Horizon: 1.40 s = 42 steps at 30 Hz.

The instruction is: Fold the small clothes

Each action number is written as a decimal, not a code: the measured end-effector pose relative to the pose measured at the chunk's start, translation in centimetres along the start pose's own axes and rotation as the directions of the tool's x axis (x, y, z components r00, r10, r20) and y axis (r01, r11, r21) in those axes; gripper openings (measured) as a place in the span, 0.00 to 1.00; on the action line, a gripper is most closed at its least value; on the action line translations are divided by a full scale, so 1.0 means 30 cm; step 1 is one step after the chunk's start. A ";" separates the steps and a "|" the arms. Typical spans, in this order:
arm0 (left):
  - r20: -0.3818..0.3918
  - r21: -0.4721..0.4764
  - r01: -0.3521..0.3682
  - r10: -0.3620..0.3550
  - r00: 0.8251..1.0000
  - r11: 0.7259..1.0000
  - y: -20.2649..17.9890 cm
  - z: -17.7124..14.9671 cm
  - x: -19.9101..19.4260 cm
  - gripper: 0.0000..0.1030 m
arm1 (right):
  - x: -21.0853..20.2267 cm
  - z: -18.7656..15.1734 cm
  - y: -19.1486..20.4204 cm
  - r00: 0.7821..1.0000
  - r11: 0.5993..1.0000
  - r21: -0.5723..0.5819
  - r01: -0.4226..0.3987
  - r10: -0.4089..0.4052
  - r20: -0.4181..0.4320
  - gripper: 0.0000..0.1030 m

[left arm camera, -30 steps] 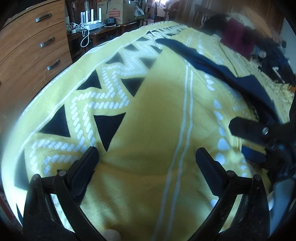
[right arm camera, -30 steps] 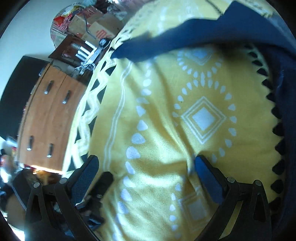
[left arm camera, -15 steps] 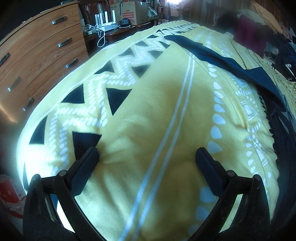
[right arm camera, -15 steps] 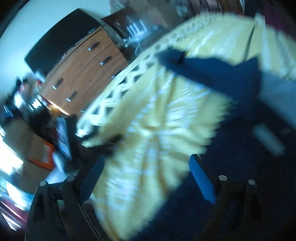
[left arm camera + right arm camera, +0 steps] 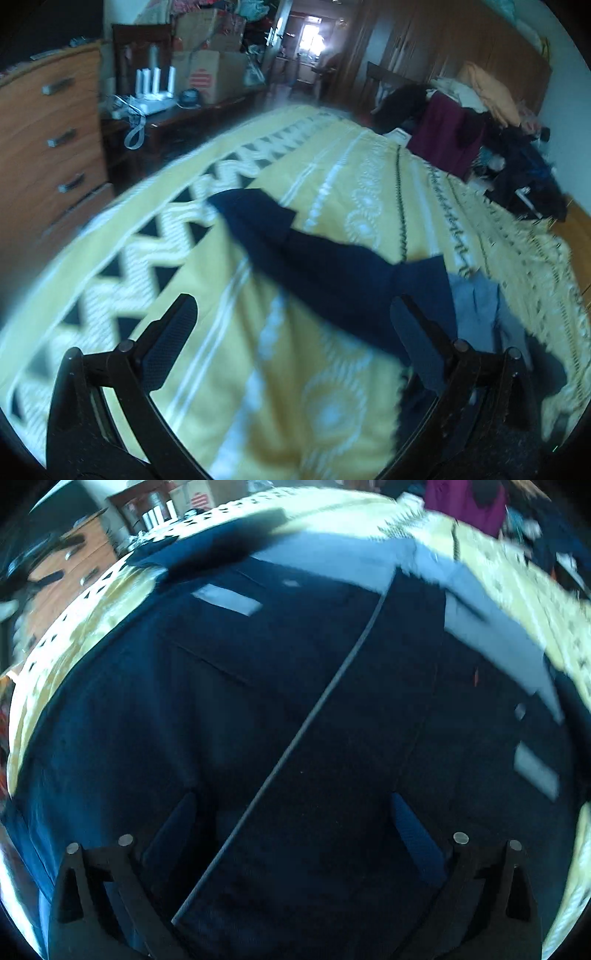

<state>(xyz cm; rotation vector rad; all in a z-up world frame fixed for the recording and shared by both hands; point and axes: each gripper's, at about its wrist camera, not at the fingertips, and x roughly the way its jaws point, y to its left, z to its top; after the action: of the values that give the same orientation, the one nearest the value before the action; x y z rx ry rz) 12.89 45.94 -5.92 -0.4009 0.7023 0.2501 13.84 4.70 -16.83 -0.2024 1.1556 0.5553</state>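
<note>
Fold looks barely started: navy garment (image 5: 295, 720) lies spread on the yellow bedspread (image 5: 258, 369), one long part stretched out flat, while left gripper (image 5: 291, 343) and right gripper (image 5: 291, 830) both hover released, holding nothing.

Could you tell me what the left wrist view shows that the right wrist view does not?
Only the left wrist view shows the room's doorway and the whole navy garment stretched across the yellow blanket. Only the right wrist view shows the garment's pale seam line close up. Both show an open gripper, left and right, and the wooden dresser.
</note>
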 end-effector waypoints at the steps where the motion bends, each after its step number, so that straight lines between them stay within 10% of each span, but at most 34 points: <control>1: -0.027 -0.036 0.023 -0.024 0.999 0.999 0.014 0.026 0.075 0.97 | 0.005 -0.002 -0.022 1.000 0.999 0.027 -0.018 0.018 0.008 1.00; 10: -0.188 -0.229 0.031 -0.075 0.979 0.973 0.103 0.053 0.446 0.62 | 0.013 -0.029 -0.066 0.996 1.000 0.014 -0.021 0.020 0.083 1.00; 13: -0.181 -0.231 -0.013 -0.030 0.983 0.973 0.110 0.027 0.446 0.07 | 0.029 -0.023 -0.029 0.996 1.000 0.006 -0.018 0.018 0.086 1.00; 20: 0.031 0.004 0.105 -0.105 0.994 0.994 -0.182 0.115 0.217 0.06 | -0.033 -0.004 -0.090 0.986 0.984 0.130 -0.123 0.106 0.126 0.91; 23: 0.068 0.196 0.236 -0.253 0.965 0.952 -0.463 0.118 0.092 0.06 | -0.094 0.000 -0.123 0.981 0.984 0.127 -0.128 0.107 0.164 0.91; 25: 0.010 0.329 0.367 -0.392 0.920 0.870 -0.680 0.058 0.026 0.10 | -0.128 0.002 -0.161 0.976 0.979 0.144 -0.144 0.116 0.183 0.91; 29: -0.227 0.486 0.586 -0.554 0.801 0.649 -1.011 -0.239 -0.008 0.97 | -0.215 -0.005 -0.293 0.963 0.964 0.212 -0.162 0.108 0.247 0.91; 30: -0.285 0.471 0.620 -0.556 0.781 0.628 -1.044 -0.314 0.014 0.94 | -0.236 -0.013 -0.318 0.960 0.960 0.226 -0.168 0.106 0.259 0.91; 35: -0.394 0.291 0.630 -0.510 0.765 0.720 -0.986 -0.518 0.083 0.87 | -0.291 -0.053 -0.473 0.947 0.930 0.300 -0.212 0.120 0.299 0.91; 42: -0.207 0.267 0.487 -0.445 0.872 0.831 -0.786 -0.399 0.007 0.88 | -0.218 0.118 -0.656 0.902 0.860 0.340 -0.380 0.262 0.344 0.91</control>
<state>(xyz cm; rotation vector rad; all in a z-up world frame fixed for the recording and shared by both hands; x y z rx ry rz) 14.52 19.62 -7.92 -0.2763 0.7409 -0.3581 24.93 -12.51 -12.00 0.4279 0.9956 0.6071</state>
